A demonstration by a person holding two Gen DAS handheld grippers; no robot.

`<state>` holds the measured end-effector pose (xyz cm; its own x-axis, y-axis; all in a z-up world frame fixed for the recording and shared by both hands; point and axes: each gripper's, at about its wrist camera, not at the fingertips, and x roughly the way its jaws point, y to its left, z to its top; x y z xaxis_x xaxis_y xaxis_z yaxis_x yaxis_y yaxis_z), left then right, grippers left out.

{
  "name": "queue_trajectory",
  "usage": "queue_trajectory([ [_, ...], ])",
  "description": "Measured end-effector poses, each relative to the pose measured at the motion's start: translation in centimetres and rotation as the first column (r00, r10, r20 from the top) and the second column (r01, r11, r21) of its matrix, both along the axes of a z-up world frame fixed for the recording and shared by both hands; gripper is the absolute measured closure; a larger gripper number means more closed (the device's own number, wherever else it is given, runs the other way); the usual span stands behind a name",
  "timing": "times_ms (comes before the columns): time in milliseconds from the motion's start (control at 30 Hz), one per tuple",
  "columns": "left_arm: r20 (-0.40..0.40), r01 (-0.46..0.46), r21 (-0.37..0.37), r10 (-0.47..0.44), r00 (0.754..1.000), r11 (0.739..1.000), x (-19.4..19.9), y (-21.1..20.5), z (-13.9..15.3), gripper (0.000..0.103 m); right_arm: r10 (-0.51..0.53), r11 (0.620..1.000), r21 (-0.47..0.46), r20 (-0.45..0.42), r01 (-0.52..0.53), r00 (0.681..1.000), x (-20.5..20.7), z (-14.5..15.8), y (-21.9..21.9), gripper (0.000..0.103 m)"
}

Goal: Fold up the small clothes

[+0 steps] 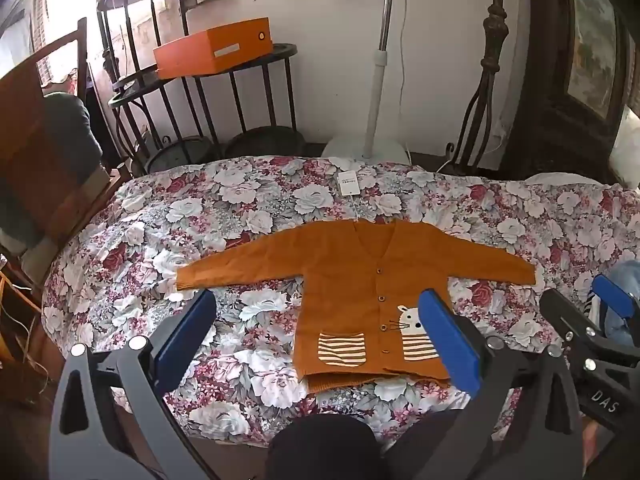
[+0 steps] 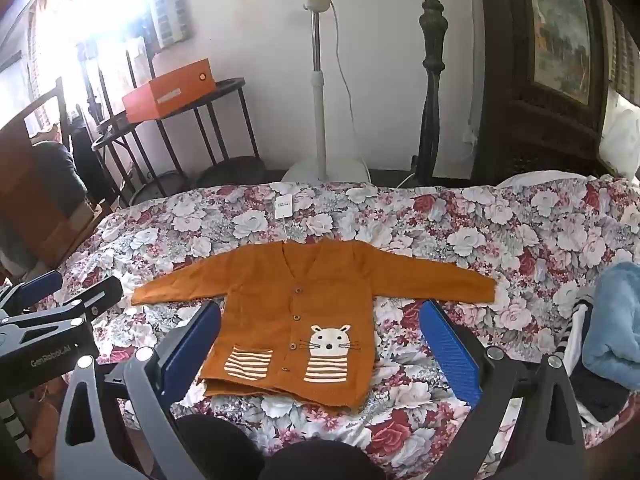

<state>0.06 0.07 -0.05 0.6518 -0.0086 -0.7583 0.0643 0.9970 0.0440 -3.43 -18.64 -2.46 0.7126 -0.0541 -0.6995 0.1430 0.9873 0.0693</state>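
Note:
An orange-brown knitted child's cardigan [image 1: 352, 280] [image 2: 288, 284] lies flat and face up on the floral bedcover [image 1: 152, 240] [image 2: 480, 240]. Both sleeves are spread sideways, and it has a cat motif and striped pockets. A white hang tag [image 1: 347, 183] [image 2: 284, 203] lies beyond its collar. My left gripper [image 1: 320, 320] [image 2: 72, 286] hovers open above the garment's left half, nothing between its blue pads. My right gripper [image 2: 320, 332] [image 1: 584, 300] hovers open over the lower body of the cardigan, also holding nothing.
A pile of clothes topped by a light blue fleece [image 2: 612, 328] sits at the bed's right edge. Behind the bed stand a fan pole [image 1: 376, 92], a black metal rack with an orange box [image 1: 214, 48], and a dark wooden cabinet [image 2: 540, 80]. A person's dark-clad knees [image 1: 320, 448] are at the near edge.

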Motion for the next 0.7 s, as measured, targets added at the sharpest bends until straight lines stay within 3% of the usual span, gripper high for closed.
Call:
queue_trajectory([
  [700,0.028,-0.008,0.039,0.007,1.0,0.999,-1.0,-0.2,0.7,0.005,0.002,1.0,0.008,0.017,-0.002,1.0,-0.3,0.5,0.2,0.003],
])
